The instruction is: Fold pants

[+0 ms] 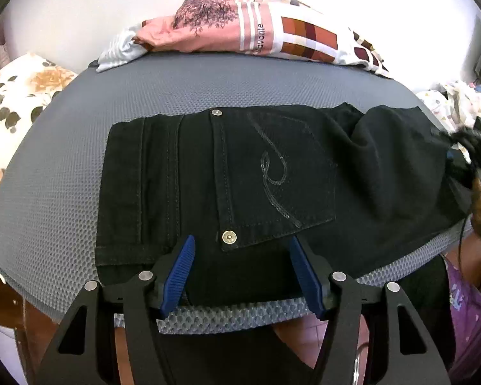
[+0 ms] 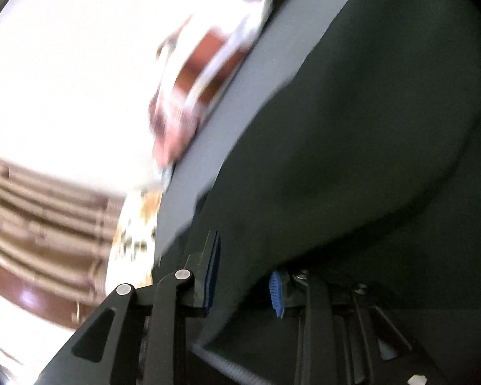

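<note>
Black jeans (image 1: 272, 176) lie folded flat on the grey mesh table (image 1: 64, 192), with the back pocket and its stitched swirl facing up. My left gripper (image 1: 241, 247) hovers over their near edge. Its blue pads (image 1: 179, 269) stand wide apart and open, with nothing pinched. At the jeans' right end a blurred black shape with a blue part is my right gripper (image 1: 461, 160). In the blurred right wrist view, dark cloth (image 2: 352, 160) fills the frame and hangs between the parted pads of the right gripper (image 2: 244, 284). The pads do not press on it.
Folded clothes in pink, white and brown checks (image 1: 256, 29) sit at the table's far edge. A floral cushion (image 1: 19, 106) lies to the left. A person in purple clothing (image 1: 468, 304) stands at the near right. The table's front edge (image 1: 224, 317) runs just below the left fingers.
</note>
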Available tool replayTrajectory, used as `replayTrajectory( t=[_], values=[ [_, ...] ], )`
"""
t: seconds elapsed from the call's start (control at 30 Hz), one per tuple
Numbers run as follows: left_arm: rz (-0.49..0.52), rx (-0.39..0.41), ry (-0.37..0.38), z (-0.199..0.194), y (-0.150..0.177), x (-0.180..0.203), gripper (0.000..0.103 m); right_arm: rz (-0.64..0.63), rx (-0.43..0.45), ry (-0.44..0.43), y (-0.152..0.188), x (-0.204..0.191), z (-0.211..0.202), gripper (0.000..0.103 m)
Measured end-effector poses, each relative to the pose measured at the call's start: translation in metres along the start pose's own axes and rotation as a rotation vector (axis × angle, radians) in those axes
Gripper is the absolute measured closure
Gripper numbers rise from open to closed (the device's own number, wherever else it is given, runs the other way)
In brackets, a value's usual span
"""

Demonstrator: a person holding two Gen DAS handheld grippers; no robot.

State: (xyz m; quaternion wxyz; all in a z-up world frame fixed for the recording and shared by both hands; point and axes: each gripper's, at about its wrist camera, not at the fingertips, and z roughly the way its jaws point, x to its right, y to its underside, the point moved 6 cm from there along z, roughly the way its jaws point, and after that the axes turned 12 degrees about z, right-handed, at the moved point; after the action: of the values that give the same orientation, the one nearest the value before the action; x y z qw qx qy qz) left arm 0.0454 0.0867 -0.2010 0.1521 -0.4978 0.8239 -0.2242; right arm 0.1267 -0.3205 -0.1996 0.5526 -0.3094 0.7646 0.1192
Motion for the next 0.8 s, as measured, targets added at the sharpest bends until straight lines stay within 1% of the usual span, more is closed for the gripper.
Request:
replayTrajectory(
  t=[0.03, 0.1, 0.13, 0.2, 0.27, 0.3, 0.37, 0.43, 0.5, 0.6, 0.67, 0.73, 0.77, 0.8],
  values=[
    [0.001, -0.001, -0.002, 0.001, -0.001, -0.001, 0.041, 0.025, 0.031, -0.013, -0.023, 0.005, -0.007, 0.076],
    [0.011, -0.001, -0.005, 0.002, -0.001, -0.001, 0.041, 0.05, 0.121, 0.013, -0.063, 0.014, -0.023, 0.076],
    [0.015, 0.002, -0.007, 0.002, -0.002, -0.001, 0.041, 0.062, 0.152, 0.0, -0.082, 0.016, -0.032, 0.076],
    [0.025, 0.002, -0.015, 0.002, -0.003, 0.0, 0.041, 0.079, 0.208, 0.008, -0.11, 0.018, -0.047, 0.076],
    [0.03, 0.001, -0.017, 0.002, -0.004, 0.001, 0.041, 0.075, 0.236, 0.009, -0.128, 0.016, -0.059, 0.087],
    [0.033, 0.002, -0.02, 0.002, -0.004, 0.001, 0.041, 0.059, 0.26, 0.048, -0.133, 0.014, -0.066, 0.096],
    [0.04, 0.009, -0.029, -0.001, -0.005, 0.0, 0.041, 0.044, 0.284, 0.059, -0.134, 0.011, -0.08, 0.097],
    [0.046, 0.015, -0.038, -0.003, -0.007, 0.0, 0.041, 0.017, 0.303, 0.08, -0.126, 0.005, -0.096, 0.097],
    [0.049, 0.023, -0.047, -0.007, -0.008, -0.002, 0.041, -0.007, 0.318, 0.098, -0.113, 0.001, -0.114, 0.098],
    [0.042, 0.035, -0.055, -0.014, -0.008, -0.007, 0.041, -0.045, 0.353, 0.134, -0.089, 0.012, -0.152, 0.098],
    [0.045, 0.037, -0.064, -0.016, -0.008, -0.009, 0.041, -0.031, 0.354, 0.181, -0.072, 0.035, -0.168, 0.098],
    [0.041, 0.032, -0.069, -0.015, -0.007, -0.012, 0.041, 0.018, 0.325, 0.233, -0.058, 0.067, -0.171, 0.098],
    [0.036, 0.032, -0.069, -0.015, -0.007, -0.014, 0.041, 0.05, 0.311, 0.244, -0.053, 0.083, -0.171, 0.098],
    [0.03, 0.033, -0.069, -0.015, -0.007, -0.015, 0.041, 0.089, 0.295, 0.235, -0.047, 0.098, -0.172, 0.098]
  ],
)
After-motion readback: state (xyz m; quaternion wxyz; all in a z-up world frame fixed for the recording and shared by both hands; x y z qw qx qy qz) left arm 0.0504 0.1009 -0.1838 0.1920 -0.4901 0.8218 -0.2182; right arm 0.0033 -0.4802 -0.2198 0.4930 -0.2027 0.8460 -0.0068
